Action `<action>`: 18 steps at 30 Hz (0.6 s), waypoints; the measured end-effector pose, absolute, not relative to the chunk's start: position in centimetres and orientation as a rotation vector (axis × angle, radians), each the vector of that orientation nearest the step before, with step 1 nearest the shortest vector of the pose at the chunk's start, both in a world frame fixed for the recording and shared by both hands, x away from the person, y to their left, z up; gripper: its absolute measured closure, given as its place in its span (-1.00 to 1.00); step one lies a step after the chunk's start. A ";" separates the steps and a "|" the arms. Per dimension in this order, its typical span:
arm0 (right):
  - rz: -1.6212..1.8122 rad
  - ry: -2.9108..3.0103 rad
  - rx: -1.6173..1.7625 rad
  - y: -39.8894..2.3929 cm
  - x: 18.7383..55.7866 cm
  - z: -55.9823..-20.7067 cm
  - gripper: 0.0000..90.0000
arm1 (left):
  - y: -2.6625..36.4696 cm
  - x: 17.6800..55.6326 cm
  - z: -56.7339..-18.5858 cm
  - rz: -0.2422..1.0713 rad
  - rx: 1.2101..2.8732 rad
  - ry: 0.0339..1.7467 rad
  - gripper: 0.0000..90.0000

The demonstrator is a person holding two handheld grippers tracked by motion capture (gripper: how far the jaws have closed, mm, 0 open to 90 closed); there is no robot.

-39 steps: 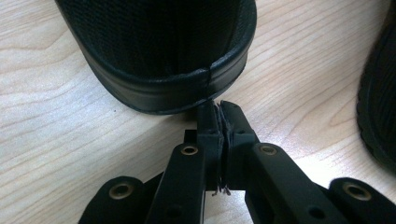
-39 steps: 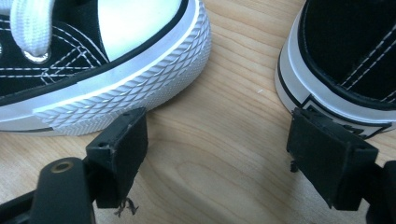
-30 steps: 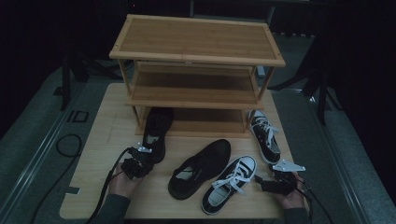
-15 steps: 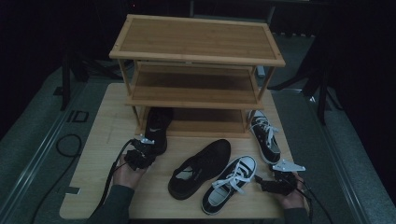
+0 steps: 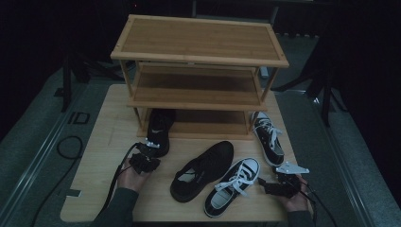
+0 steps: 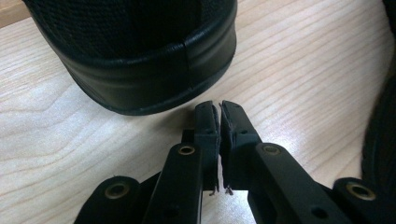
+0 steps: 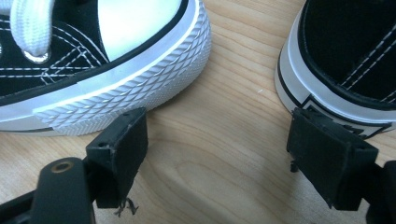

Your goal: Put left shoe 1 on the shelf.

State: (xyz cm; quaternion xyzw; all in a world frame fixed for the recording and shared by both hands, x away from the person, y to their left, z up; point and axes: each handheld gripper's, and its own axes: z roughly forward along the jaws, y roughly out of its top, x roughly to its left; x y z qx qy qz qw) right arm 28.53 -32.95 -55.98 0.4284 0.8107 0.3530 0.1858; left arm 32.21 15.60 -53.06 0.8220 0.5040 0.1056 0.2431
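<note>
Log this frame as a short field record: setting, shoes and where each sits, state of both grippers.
setting: wooden table with a three-tier bamboo shoe rack
black shoe at rack: toe under the lowest shelf, heel toward the person
black shoe in middle: lying diagonally on the table
near sneaker: black and white, laced, beside the middle shoe
far sneaker: at the rack's right leg
left gripper: shut, empty, just behind the black shoe's heel
right gripper: open, empty, between the two sneakers
</note>
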 end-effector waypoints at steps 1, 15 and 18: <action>0.995 2.284 1.207 -32.9 28.5 -56.0 -0.55 | 15.6 32.3 -52.9 0.299 2.239 1.383 0.93; 0.994 2.284 1.206 -33.0 28.5 -56.0 -0.55 | 16.0 33.1 -52.1 0.313 2.190 1.406 0.99; 0.994 2.284 1.206 -33.0 28.5 -56.0 -0.55 | 16.1 33.6 -51.7 0.315 2.171 1.403 0.99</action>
